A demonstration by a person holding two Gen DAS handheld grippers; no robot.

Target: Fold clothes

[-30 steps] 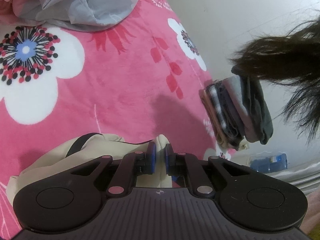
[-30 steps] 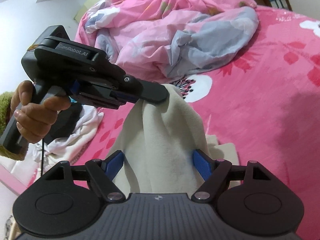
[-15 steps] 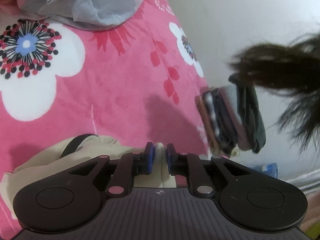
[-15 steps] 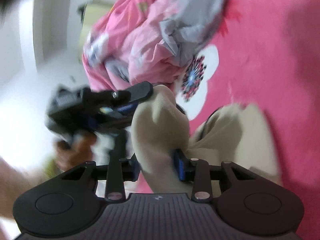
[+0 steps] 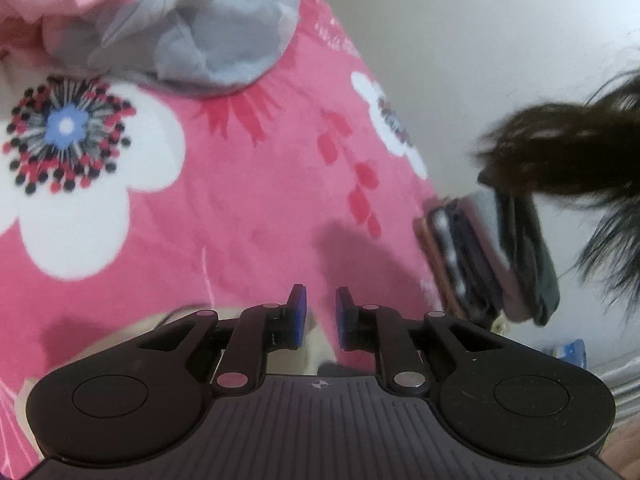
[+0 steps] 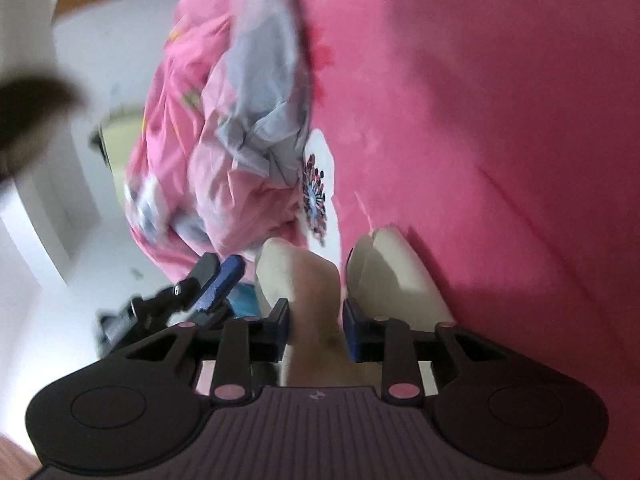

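1. My right gripper (image 6: pixel 314 330) is clamped on a bunched fold of the cream fleece garment (image 6: pixel 298 280); a second ago these jaws stood wide around it.
2. My left gripper (image 5: pixel 318 316) now has a narrow gap with nothing in it; a second ago it pinched the cream cloth.
3. The garment lies on the pink flowered fleece blanket (image 5: pixel 240 200), just under my left jaws.
4. One crumpled pink-and-grey duvet (image 5: pixel 180 32) beyond.
5. One stack of folded dark clothes (image 5: pixel 480 264) at the blanket's edge, partly hidden by dark hair (image 5: pixel 560 152).
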